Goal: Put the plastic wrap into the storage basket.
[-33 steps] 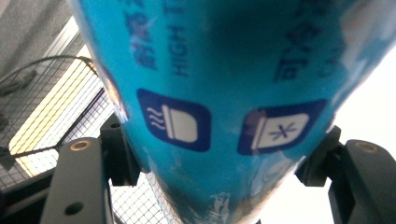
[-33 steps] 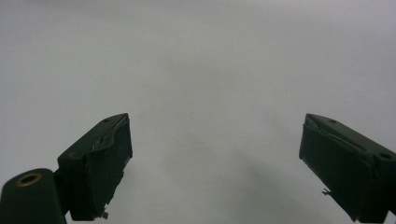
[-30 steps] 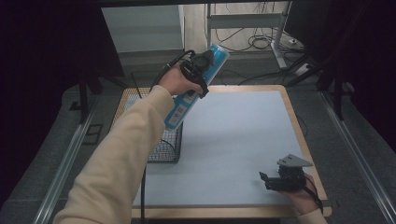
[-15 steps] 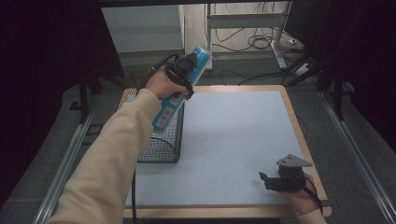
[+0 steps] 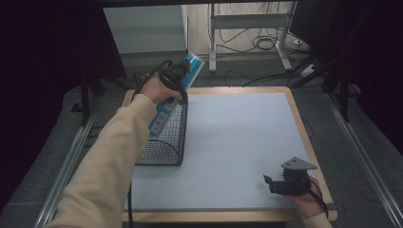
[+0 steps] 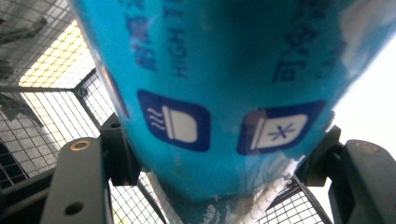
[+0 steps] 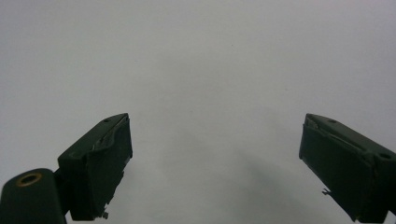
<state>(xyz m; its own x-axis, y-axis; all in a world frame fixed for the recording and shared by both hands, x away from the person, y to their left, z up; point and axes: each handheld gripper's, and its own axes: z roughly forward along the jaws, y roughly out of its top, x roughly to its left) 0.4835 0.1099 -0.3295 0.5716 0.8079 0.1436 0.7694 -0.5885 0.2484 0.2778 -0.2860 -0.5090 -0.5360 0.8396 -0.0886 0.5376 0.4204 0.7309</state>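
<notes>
You are working at a wooden table point(image 5: 304, 128) covered by a pale blue mat point(image 5: 237, 142), which is taking up the middle of the frame, with grey floor, a white cabinet point(image 5: 142, 28) and loose cables point(image 5: 266, 45) lying beyond its far edge at the top. At the left of the mat a black wire basket point(image 5: 166, 142) is standing, and your left gripper point(image 5: 173, 80) is hanging over its far rim, clamping a long blue packet point(image 5: 164, 111) that is slanting down into the basket. In the left gripper view the packet point(image 6: 210, 93) is sitting squeezed between both jaws, mesh point(image 6: 46, 102) behind it. At the lower right, your right gripper point(image 5: 280, 183) is resting on the mat, jaws spread and holding nothing.
</notes>
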